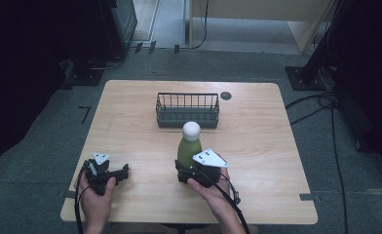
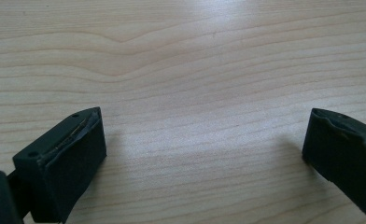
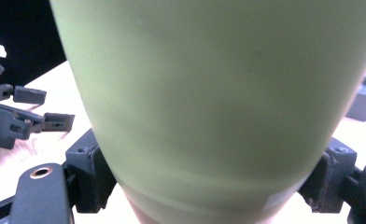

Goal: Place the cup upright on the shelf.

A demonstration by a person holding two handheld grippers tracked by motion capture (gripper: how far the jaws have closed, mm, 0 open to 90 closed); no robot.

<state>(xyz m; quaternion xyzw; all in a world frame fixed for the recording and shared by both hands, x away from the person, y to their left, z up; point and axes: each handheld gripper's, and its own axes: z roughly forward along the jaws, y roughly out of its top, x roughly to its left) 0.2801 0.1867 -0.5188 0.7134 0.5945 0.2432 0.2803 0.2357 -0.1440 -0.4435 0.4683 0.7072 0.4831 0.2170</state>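
Observation:
A green bottle (image 1: 188, 148) with a white cap (image 1: 191, 129) stands upright near the middle of the wooden table (image 1: 262, 141). My right gripper (image 1: 191, 170) is at its base from the near side. In the right gripper view the bottle (image 3: 209, 84) sits between the jaws, both pressed against its sides, so my right gripper (image 3: 211, 161) is shut on it. My left gripper (image 1: 124, 173) rests at the front left of the table, held by a hand. It (image 2: 204, 121) is open over bare wood, with nothing between its jaws.
A dark wire basket (image 1: 187, 117) stands just behind the bottle, toward the table's far edge. A round cable hole (image 1: 226, 95) lies to the basket's right. The left gripper (image 3: 47, 109) also appears far off in the right gripper view.

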